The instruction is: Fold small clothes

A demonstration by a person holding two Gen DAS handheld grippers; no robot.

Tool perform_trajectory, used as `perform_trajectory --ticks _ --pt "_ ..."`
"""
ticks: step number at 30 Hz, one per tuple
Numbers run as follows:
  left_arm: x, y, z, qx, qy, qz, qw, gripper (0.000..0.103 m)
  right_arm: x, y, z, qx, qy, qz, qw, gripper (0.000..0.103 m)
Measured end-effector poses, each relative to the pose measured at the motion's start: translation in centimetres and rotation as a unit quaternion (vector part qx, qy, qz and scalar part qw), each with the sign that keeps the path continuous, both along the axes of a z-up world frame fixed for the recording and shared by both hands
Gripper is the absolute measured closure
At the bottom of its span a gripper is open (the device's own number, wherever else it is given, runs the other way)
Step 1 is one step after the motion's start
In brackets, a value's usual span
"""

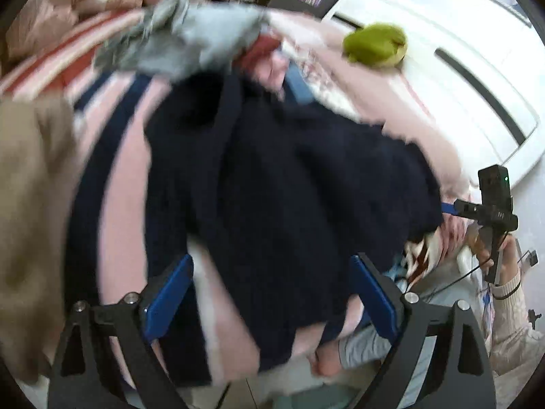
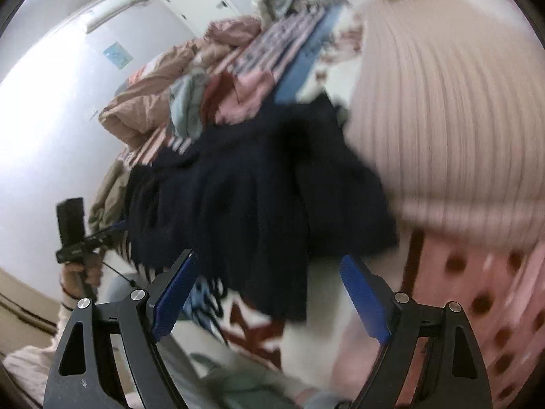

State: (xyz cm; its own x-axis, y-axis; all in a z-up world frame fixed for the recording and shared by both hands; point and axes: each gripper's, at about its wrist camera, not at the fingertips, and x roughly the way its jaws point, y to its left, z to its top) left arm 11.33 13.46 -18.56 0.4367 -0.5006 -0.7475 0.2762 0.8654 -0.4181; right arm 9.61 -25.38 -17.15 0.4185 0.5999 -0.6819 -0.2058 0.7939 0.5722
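Note:
A dark navy knitted garment [image 1: 279, 184] lies spread on the bed over a pink and navy striped cover [image 1: 115, 177]. It also shows in the right wrist view [image 2: 259, 197], with a fringed edge hanging toward me. My left gripper [image 1: 272, 293] is open, its blue pads [image 1: 168, 301] just above the garment's near edge, holding nothing. My right gripper [image 2: 269, 289] is open and empty over the garment's near edge. Both views are blurred by motion.
A grey cloth [image 1: 190, 41], a red piece and pink clothes are heaped at the far side. A green plush [image 1: 374, 46] sits by the white headboard [image 1: 460, 68]. A pale pink ribbed garment [image 2: 449, 109] and a pink dotted fabric [image 2: 483, 293] are at right. A tan garment [image 1: 30, 204] is at left.

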Motion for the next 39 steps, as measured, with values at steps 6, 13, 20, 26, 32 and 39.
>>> perform_trajectory --ticks 6,13,20,26,32,39 --pt "-1.7 -2.1 -0.1 0.001 -0.004 -0.018 0.9998 0.090 0.0 2.1 -1.1 0.042 0.001 0.003 0.999 0.090" --pt "-0.9 -1.6 8.0 -0.028 -0.105 -0.010 0.9940 0.094 1.3 2.8 6.0 0.053 -0.105 -0.008 0.993 0.097" --pt "10.9 1.4 11.5 -0.016 -0.175 0.147 0.9735 0.061 11.5 0.9 10.9 -0.018 -0.156 -0.105 0.982 0.092" --pt "15.8 3.2 7.0 -0.021 -0.102 0.141 0.9844 0.032 15.5 0.3 8.3 -0.084 -0.122 -0.122 0.981 0.042" --pt "11.1 2.1 2.5 0.035 -0.059 0.038 0.9969 0.025 9.0 0.1 5.0 -0.123 -0.077 -0.031 0.989 0.036" --pt "9.2 1.5 1.0 -0.020 -0.047 0.022 0.9984 0.079 6.0 0.5 2.6 -0.154 -0.082 -0.041 0.984 0.070"
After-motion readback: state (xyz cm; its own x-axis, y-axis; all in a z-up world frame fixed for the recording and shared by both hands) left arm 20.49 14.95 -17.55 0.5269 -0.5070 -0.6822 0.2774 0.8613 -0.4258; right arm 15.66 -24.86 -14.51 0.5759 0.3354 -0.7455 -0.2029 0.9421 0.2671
